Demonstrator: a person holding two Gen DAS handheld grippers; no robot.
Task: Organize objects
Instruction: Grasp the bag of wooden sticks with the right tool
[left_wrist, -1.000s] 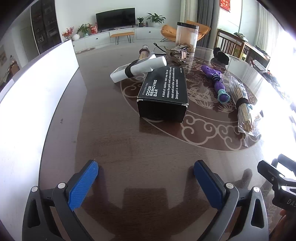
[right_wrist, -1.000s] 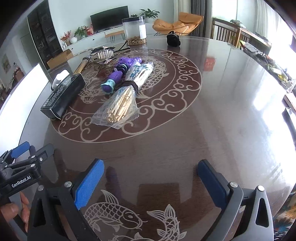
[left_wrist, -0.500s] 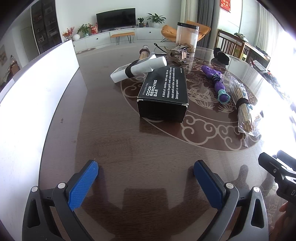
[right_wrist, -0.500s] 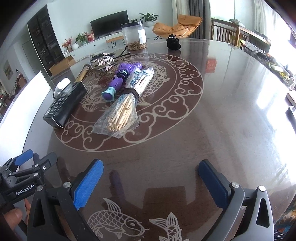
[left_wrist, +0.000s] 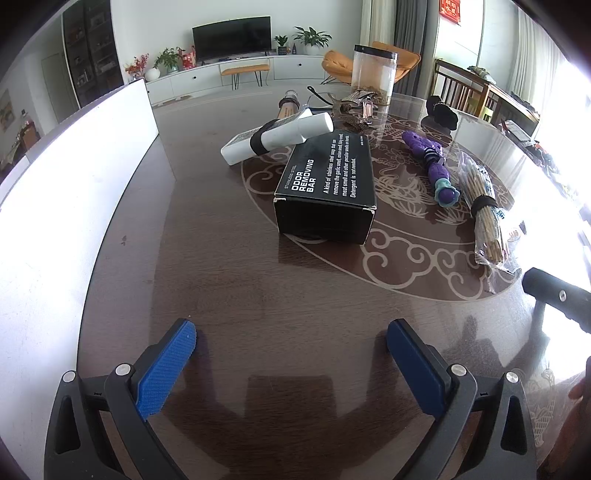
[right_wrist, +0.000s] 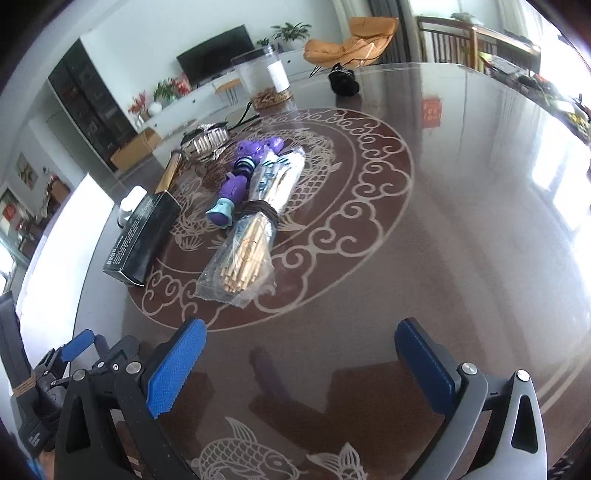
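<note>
Left gripper (left_wrist: 291, 334): blue ribbed pads spread wide, nothing between them, over the near edge of the table (left_wrist: 229, 280).
Right gripper (right_wrist: 301, 339): likewise spread wide and empty (its view is tilted), above the near edge.
Black box (left_wrist: 328, 181): flat cardboard, long axis running from the near edge toward the far one; white print reads "STAINLESS STEEL ODOR REMOVING BAR".
White tube (left_wrist: 277, 138): smooth cylinder with a black band, lying slantwise just beyond the box, toward the left edge.
Purple toy (left_wrist: 432, 166): jointed plastic, teal end pointing to the near edge, right of the box.
Stick bundle (right_wrist: 247, 240): pale wooden sticks in clear wrap, tied with a dark band, touching the toy.
Table: dark glossy top, pale cloud and fish patterns.
</note>
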